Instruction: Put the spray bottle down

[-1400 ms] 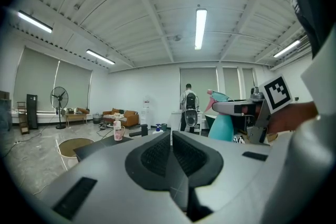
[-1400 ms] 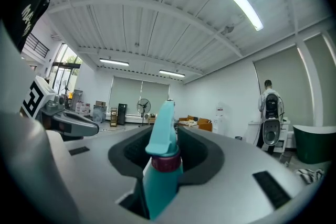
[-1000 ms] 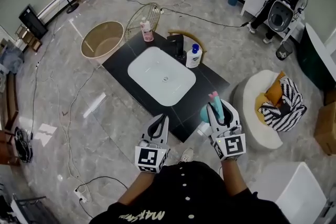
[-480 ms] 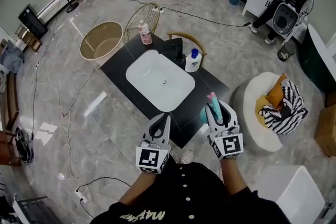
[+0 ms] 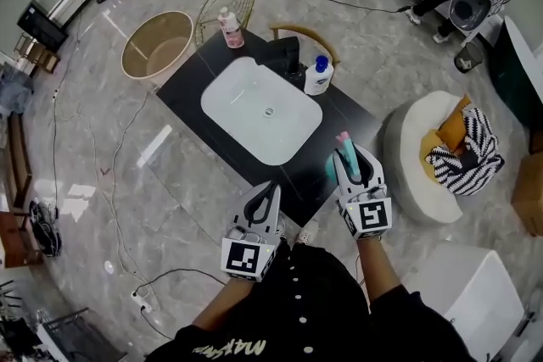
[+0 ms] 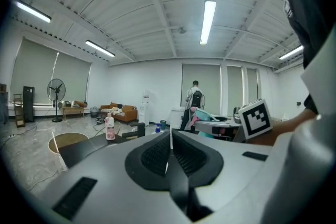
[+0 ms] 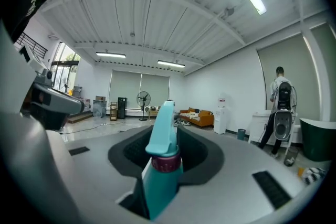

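Observation:
A teal spray bottle [image 5: 332,172] with a pink trigger tip stands upright between my right gripper's [image 5: 346,153] jaws, which are shut on its neck. In the right gripper view the bottle [image 7: 161,165] fills the gap, its teal head and maroon collar rising above the pads. The bottle hangs over the near right corner of the black table [image 5: 344,130]; whether it touches the top I cannot tell. My left gripper [image 5: 268,191] is shut and holds nothing, just off the table's near edge. Its jaws meet in the left gripper view [image 6: 170,150].
A white sink basin [image 5: 261,110] fills the table's middle, with a black faucet [image 5: 288,59], a blue-capped white bottle [image 5: 317,77] and a pink bottle [image 5: 228,26] behind it. A round tub [image 5: 157,53], a wire chair [image 5: 227,2] and a white pouf [image 5: 422,169] stand around. Cables cross the floor.
My right gripper has sunk with the spray bottle toward the table's near right corner. The left gripper has edged closer to the table's near edge. Neither grip has changed.

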{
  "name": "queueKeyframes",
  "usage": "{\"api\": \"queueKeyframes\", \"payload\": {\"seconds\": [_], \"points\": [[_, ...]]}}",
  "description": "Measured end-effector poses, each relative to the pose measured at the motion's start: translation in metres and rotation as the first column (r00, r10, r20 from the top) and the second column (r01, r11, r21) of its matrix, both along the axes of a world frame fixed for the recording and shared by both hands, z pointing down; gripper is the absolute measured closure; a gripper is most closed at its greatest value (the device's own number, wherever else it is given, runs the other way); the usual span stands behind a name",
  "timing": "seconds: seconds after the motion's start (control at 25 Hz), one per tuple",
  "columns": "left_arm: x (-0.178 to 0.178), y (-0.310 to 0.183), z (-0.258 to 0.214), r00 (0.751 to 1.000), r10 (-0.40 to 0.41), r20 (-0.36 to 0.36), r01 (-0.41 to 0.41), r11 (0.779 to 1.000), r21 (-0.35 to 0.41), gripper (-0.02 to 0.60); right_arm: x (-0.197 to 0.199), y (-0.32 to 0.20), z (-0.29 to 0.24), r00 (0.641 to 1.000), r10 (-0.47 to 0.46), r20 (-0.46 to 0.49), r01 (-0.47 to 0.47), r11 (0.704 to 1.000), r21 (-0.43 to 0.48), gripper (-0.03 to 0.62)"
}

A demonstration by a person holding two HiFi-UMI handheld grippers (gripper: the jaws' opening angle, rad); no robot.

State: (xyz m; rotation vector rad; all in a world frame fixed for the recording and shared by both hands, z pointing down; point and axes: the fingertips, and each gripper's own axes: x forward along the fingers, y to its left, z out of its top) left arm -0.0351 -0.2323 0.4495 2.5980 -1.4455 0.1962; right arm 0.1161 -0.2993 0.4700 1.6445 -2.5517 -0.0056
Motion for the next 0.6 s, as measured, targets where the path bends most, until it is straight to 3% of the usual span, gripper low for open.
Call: {"api": "queueKeyframes", "payload": {"seconds": [0.6], "points": [[-0.012,0.04,0.075,0.997,0.078,-0.011,-0.079,0.983,-0.169,0.558,-0.029,-0.062,0.118,1.0,-0.022,0.002,0.022,0.998,-0.063,0.473]]}}
